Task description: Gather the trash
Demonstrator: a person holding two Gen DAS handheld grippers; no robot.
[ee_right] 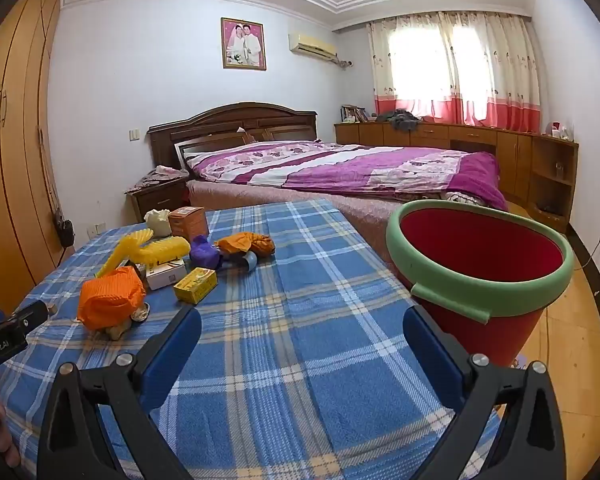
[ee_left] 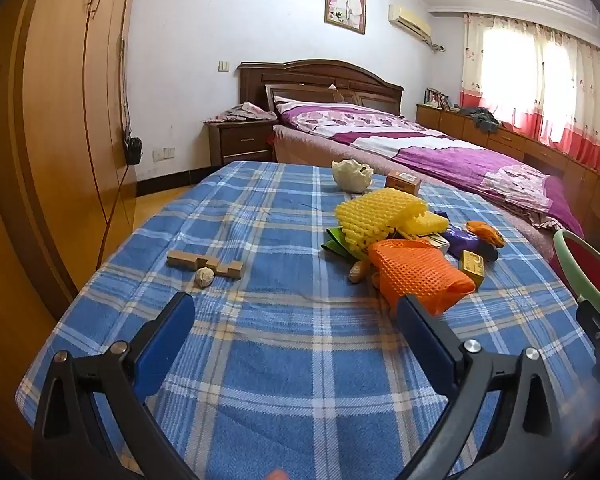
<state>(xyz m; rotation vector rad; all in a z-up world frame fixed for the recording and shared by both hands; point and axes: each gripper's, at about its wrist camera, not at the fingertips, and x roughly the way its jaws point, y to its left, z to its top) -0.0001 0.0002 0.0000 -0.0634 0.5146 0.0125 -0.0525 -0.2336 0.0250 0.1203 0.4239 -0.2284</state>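
bedroom, plaid worktop (ee_right: 300, 280): orange foam net (ee_right: 110, 298), light, squashy; pinch mid-body. both my claws (ee_left: 296, 312) (ee_right: 302, 328) wide, empty.

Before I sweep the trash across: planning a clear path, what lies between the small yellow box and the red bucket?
Only bare blue plaid blanket lies between the small yellow box and the red bucket; the right wrist view shows it.
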